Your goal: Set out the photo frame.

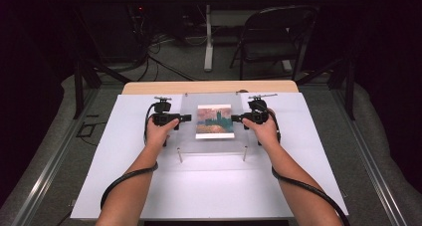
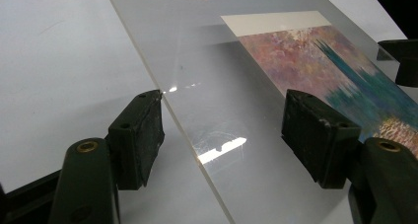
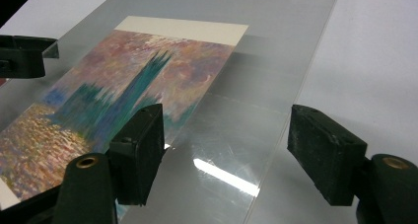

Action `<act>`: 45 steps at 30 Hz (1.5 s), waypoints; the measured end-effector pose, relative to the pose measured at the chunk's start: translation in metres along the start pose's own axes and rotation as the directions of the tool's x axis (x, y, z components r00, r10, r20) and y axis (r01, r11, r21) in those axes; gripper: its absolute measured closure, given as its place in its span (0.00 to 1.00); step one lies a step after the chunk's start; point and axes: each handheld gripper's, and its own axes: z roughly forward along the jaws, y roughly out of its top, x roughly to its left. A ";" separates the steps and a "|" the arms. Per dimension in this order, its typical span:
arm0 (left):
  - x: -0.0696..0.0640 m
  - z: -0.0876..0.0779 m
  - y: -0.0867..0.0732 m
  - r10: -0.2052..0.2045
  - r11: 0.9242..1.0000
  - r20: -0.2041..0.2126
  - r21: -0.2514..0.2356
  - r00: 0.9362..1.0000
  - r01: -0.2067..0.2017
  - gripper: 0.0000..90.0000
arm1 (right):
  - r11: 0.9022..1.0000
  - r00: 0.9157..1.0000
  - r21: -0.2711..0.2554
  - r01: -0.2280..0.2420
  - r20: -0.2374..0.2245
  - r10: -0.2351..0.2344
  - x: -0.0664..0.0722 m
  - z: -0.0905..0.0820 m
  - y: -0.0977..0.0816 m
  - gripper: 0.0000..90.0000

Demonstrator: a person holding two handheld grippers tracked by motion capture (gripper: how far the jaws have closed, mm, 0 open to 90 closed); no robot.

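I have the left gripper [image 1: 188, 118] and the right gripper [image 1: 234, 118] at opposite side edges of the clear acrylic sheet [image 1: 214, 144], which stands on short metal posts [image 1: 179, 155] above the white board [image 1: 124, 186], with the painted print [image 1: 215, 121] lying flat under it. Both sets of jaws stand apart, straddling the sheet's edges without pressing on them. To do this well, I judge I should close both together, grip squarely, and lift evenly, since a tilt could slide the sheet or disturb the print
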 end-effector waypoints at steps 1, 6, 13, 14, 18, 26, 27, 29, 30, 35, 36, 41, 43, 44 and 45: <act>0.000 0.000 0.000 0.002 1.000 0.000 0.000 1.000 -0.002 0.36 | 1.000 1.000 0.001 0.000 -0.004 0.000 -0.001 0.001 0.001 0.33; 0.001 0.003 0.001 0.003 1.000 0.003 -0.001 1.000 -0.003 0.32 | 1.000 0.999 0.003 -0.030 -0.010 0.030 -0.004 0.004 0.002 0.32; 0.002 0.006 -0.001 -0.027 1.000 0.028 0.000 0.999 0.027 0.29 | 0.999 0.998 0.010 -0.053 -0.025 0.053 -0.006 0.005 0.002 0.31; 0.002 0.006 -0.001 -0.035 0.999 0.033 0.002 0.999 0.034 0.29 | 0.999 0.998 0.010 -0.053 -0.025 0.053 -0.006 0.005 0.002 0.31; 0.001 0.006 -0.001 -0.037 0.999 0.041 0.011 0.998 0.037 0.28 | 0.998 0.998 0.002 -0.062 -0.031 0.062 -0.006 0.006 0.000 0.30; 0.001 0.006 -0.001 -0.035 0.999 0.041 0.011 0.999 0.034 0.28 | 0.996 0.994 0.013 -0.090 -0.055 0.091 -0.007 0.007 -0.001 0.31; 0.000 0.006 -0.001 -0.035 0.999 0.037 0.011 0.999 0.034 0.28 | 0.996 0.995 0.013 -0.088 -0.055 0.088 -0.007 0.007 -0.001 0.31; 0.001 0.007 -0.001 -0.035 0.999 0.037 0.008 0.999 0.034 0.28 | 0.996 0.995 0.014 -0.088 -0.055 0.089 -0.007 0.007 -0.001 0.31; 0.002 0.006 -0.001 -0.040 0.999 0.041 0.003 0.998 0.040 0.29 | 0.996 0.995 0.017 -0.086 -0.056 0.087 -0.007 0.006 0.000 0.31; 0.004 0.005 -0.002 -0.050 0.999 0.051 -0.003 0.997 0.050 0.32 | 0.996 0.995 0.017 -0.086 -0.058 0.087 -0.008 0.006 0.000 0.32; 0.004 0.005 -0.002 -0.051 0.999 0.051 -0.003 0.997 0.051 0.33 | 0.996 0.994 0.020 -0.088 -0.059 0.089 -0.008 0.005 0.000 0.32; 0.005 0.005 -0.001 -0.052 0.999 0.050 0.000 0.997 0.052 0.33 | 0.996 0.994 0.024 -0.088 -0.057 0.089 -0.008 0.005 0.001 0.33; 0.004 0.005 -0.001 -0.055 0.998 0.048 0.002 0.997 0.055 0.34 | 0.996 0.994 0.019 -0.087 -0.058 0.088 -0.008 0.005 0.001 0.33; 0.004 0.005 -0.001 -0.055 0.998 0.048 0.002 0.997 0.055 0.34 | 0.996 0.994 0.019 -0.087 -0.058 0.088 -0.008 0.005 0.001 0.33; 0.004 0.005 -0.001 -0.055 0.998 0.047 0.000 0.997 0.055 0.34 | 0.996 0.995 0.023 -0.086 -0.057 0.087 -0.008 0.005 0.001 0.33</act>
